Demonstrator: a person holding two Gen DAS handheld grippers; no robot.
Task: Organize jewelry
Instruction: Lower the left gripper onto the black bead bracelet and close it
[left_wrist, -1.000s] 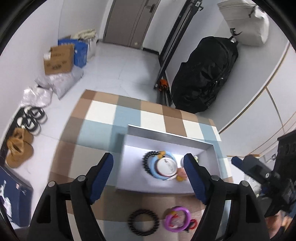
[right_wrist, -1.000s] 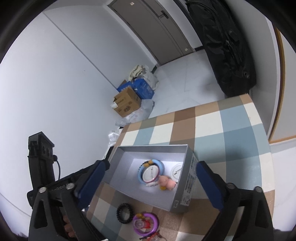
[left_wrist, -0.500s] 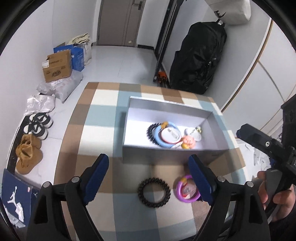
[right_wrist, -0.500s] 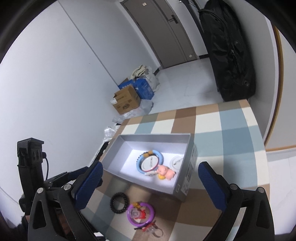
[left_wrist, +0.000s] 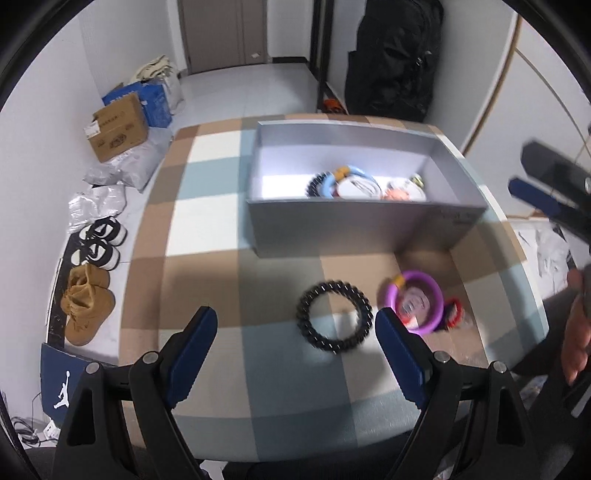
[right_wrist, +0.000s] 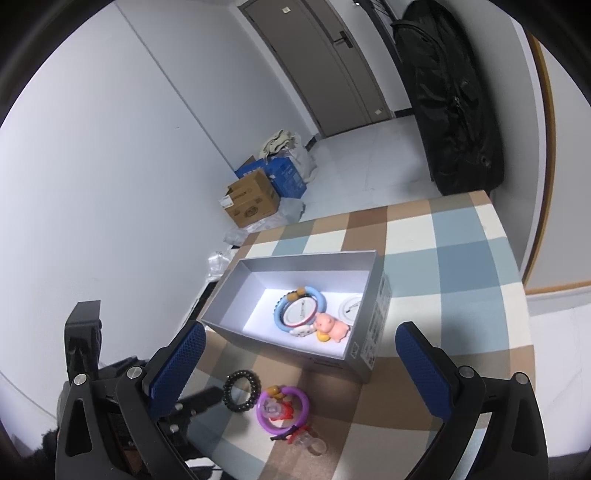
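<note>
Left gripper (left_wrist: 295, 347) wide open and empty, black bead bracelet (left_wrist: 334, 316) just ahead between the fingers: drop straight down, pinch one side of the ring.

Bare checked tablecloth (left_wrist: 207, 229) lies open left of the grey box (left_wrist: 362, 229), whose upright walls fence its contents (reachable only from above), while the black bracelet (left_wrist: 334, 317) and purple ring (left_wrist: 415, 301) sit just beside each other in front.
</note>
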